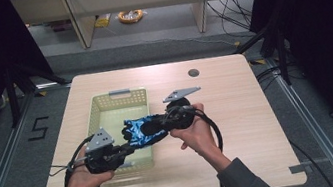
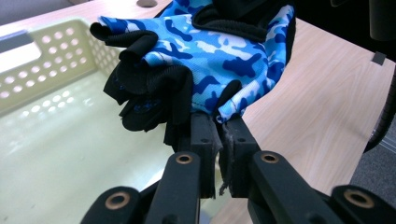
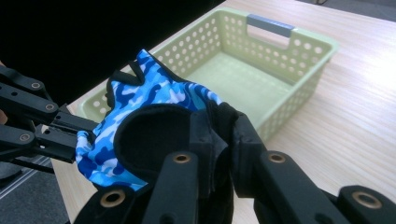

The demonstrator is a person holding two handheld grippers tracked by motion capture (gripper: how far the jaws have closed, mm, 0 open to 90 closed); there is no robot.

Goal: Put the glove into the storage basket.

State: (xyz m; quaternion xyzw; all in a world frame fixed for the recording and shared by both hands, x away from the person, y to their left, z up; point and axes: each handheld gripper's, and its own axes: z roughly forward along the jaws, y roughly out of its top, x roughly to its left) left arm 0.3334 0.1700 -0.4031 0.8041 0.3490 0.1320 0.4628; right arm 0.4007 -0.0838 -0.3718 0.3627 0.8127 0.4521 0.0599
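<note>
**Glove held over the basket by both grippers, not yet let go**

From where I stand, the blue camouflage glove [image 1: 141, 130] hangs in the air between the two grippers, stretched above the near right part of the pale green basket [image 1: 105, 103]. It touches neither the basket floor nor the counter [image 1: 240, 127]. The left gripper [image 1: 125, 149] has its jaws nearly together on the glove's lower hem; in the left gripper view the blue fabric [image 2: 205, 56] is pinched between them, and the black finger stubs flop down over the basket's inside. The right gripper [image 1: 161, 120] has its jaws closed on the black cuff end [image 3: 154, 135], with the glove's opening gaping beside them. In the right gripper view the left gripper's jaws show farther off at the left, clamped on the opposite edge.

The basket sits on the left half of the counter, near its middle, its grey handle [image 1: 119, 93] on the far rim. Its floor looks bare, as far as I can see past the glove and the hands.

As I judge it, the picking up is done and the carry to the basket is all but done, since the glove is already above the open top. What is left is to lower it inside, part both pairs of jaws so the fabric drops free, and draw the grippers back. The limp finger stubs could catch on the perforated wall on the way down.
</note>
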